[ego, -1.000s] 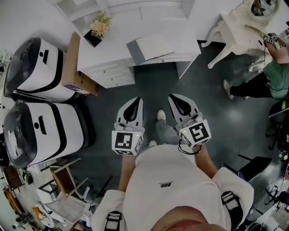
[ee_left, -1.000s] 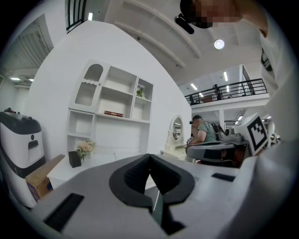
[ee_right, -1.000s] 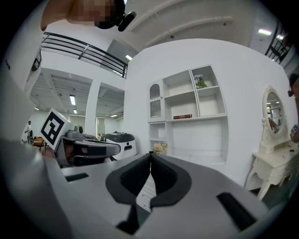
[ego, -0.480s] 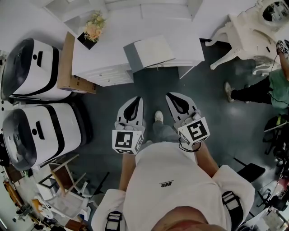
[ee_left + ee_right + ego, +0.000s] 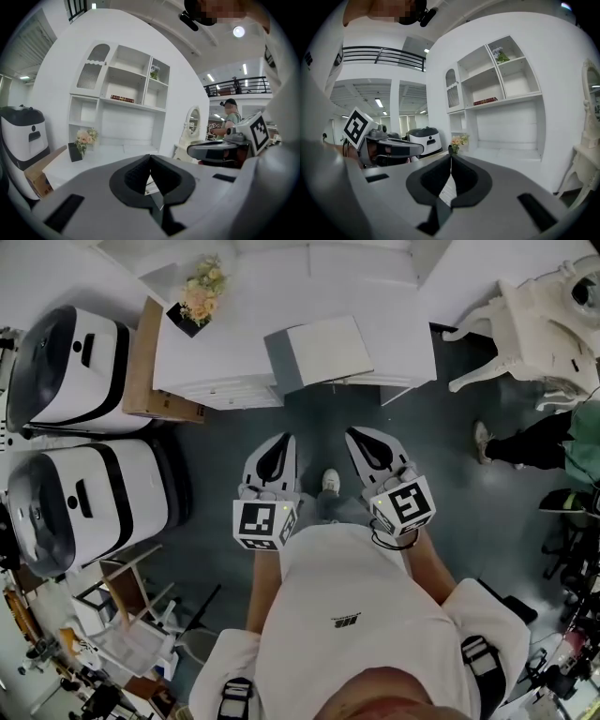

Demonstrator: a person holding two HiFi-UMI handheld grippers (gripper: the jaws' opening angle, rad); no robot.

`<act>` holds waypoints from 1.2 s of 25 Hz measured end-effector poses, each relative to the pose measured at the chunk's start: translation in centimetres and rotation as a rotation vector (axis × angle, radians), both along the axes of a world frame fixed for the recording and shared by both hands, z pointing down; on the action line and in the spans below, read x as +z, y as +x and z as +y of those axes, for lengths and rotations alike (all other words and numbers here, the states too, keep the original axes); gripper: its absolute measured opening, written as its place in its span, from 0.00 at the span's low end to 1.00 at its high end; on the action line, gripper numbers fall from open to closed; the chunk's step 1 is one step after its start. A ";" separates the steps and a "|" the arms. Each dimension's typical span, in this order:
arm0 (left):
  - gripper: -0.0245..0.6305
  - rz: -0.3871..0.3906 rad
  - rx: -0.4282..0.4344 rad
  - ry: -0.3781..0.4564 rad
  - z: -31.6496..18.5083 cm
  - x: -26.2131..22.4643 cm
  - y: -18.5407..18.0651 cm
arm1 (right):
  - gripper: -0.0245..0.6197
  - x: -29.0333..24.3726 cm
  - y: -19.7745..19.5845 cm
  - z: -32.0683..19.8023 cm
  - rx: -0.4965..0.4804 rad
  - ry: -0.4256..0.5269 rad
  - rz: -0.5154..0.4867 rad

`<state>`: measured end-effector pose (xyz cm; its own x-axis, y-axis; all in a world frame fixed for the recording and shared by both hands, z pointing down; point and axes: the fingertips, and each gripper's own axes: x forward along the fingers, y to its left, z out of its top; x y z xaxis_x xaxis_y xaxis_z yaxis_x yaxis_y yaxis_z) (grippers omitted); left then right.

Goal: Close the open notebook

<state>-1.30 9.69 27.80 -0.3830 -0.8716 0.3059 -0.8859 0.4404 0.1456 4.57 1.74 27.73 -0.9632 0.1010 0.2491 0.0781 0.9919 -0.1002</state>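
Observation:
The open notebook (image 5: 326, 349) lies at the front edge of the white desk (image 5: 225, 343), a grey cover to the left and a white page to the right. Both grippers hover over the dark floor, short of the desk. My left gripper (image 5: 279, 441) points at the desk front, jaws shut with nothing held. My right gripper (image 5: 360, 435) sits beside it, also shut and empty. In the left gripper view the jaws (image 5: 150, 157) meet at their tips; in the right gripper view the jaws (image 5: 451, 158) meet too, and a sliver of lined page (image 5: 449, 189) shows behind them.
A flower pot (image 5: 196, 302) stands at the desk's back left, with a cardboard box (image 5: 142, 362) against the desk's left side. Two white machines (image 5: 73, 352) (image 5: 84, 512) fill the left. A white chair (image 5: 525, 326) and a seated person (image 5: 548, 442) are at the right.
The desk and notebook have come nearer and slid down the head view as the person stepped forward. Both grippers keep their pose and stay shut.

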 end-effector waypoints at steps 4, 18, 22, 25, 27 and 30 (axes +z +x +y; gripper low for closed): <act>0.04 0.005 -0.020 -0.016 -0.3 1.0 -1.1 | 0.03 1.0 -1.1 -0.4 -0.024 -0.010 0.008; 0.04 0.065 -0.029 -0.028 -2.7 4.9 -5.2 | 0.03 4.7 -5.1 -2.7 -0.034 -0.018 0.074; 0.04 0.089 -0.026 -0.032 -3.2 6.1 -6.4 | 0.03 6.0 -6.4 -3.0 -0.038 -0.032 0.085; 0.04 0.109 -0.021 -0.039 -3.4 7.2 -7.3 | 0.03 7.2 -7.5 -3.1 -0.042 -0.050 0.098; 0.04 0.122 -0.020 -0.046 -3.5 8.0 -8.0 | 0.03 7.8 -8.3 -3.1 -0.041 -0.057 0.111; 0.04 0.144 -0.021 -0.055 -3.5 9.2 -8.9 | 0.03 8.7 -9.4 -2.9 -0.043 -0.067 0.124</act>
